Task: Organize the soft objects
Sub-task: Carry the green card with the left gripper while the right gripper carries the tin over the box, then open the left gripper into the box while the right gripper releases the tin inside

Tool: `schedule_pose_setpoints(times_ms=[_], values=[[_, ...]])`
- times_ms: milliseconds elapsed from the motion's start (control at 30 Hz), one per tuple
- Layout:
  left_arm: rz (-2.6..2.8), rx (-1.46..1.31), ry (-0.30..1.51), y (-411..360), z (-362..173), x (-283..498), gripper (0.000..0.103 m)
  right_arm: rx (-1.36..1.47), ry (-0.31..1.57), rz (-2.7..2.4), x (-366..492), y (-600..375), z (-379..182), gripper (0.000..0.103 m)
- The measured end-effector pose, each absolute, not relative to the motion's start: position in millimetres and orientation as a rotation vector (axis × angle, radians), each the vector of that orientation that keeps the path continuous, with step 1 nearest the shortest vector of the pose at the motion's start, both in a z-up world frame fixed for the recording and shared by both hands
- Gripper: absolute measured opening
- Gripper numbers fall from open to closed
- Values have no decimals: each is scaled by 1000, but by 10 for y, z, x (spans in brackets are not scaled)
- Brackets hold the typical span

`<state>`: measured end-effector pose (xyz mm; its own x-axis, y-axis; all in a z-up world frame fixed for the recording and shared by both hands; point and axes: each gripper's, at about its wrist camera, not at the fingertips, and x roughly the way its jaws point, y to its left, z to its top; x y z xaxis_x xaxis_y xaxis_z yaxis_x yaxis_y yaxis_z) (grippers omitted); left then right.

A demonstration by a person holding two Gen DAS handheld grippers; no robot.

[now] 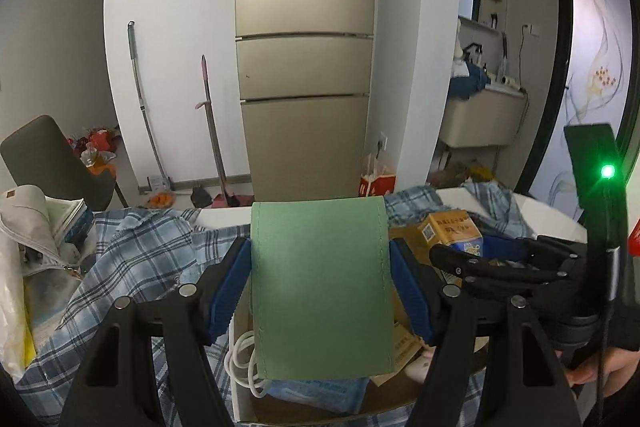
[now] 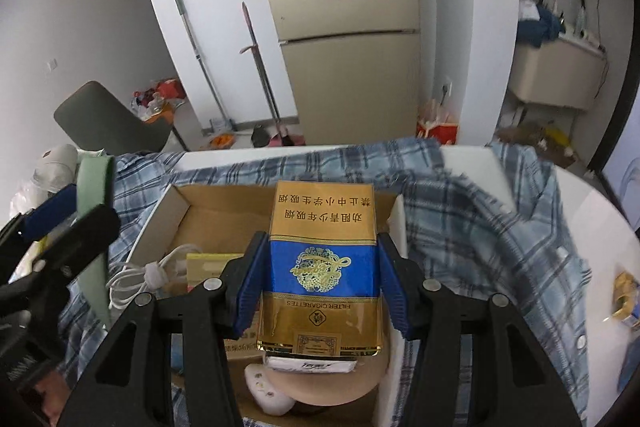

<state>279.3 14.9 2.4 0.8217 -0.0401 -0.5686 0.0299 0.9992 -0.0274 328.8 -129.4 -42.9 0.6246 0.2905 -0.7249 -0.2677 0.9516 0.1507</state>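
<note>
A green cloth pouch (image 1: 322, 287) was gripped between the blue pads of the left gripper (image 1: 320, 283), above an open cardboard box (image 2: 180, 203). A gold and blue cigarette pack (image 2: 322, 267) was clamped by the right gripper (image 2: 320, 279) over the same box. A white cable (image 2: 136, 279) lay inside the box, which was surrounded by a plaid shirt (image 2: 480, 219) spread on a white table (image 2: 592, 203).

Green pouch (image 1: 320, 287): matt stitched cloth. Cigarette pack (image 2: 320, 267): glossy film-wrapped card. Plaid shirt (image 2: 480, 219): soft woven cloth.
</note>
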Motion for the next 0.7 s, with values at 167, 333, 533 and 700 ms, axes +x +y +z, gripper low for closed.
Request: schedule_pose_setpoints(times_ms=[167,333,533,700], values=[[-41,-44,629,186,-36,2803,72,18,870,336,3288,-1265,-516,54],[-43,-68,632,221,-29,2809,82,1,894,345,3289,-1212,-571,64],[-30,-74,614,223,11,2785,89,-15,875,332,3260,-1211,-533,72],[-28,-81,596,228,64,2752,89,0,862,321,3269,-1258,-490,72]])
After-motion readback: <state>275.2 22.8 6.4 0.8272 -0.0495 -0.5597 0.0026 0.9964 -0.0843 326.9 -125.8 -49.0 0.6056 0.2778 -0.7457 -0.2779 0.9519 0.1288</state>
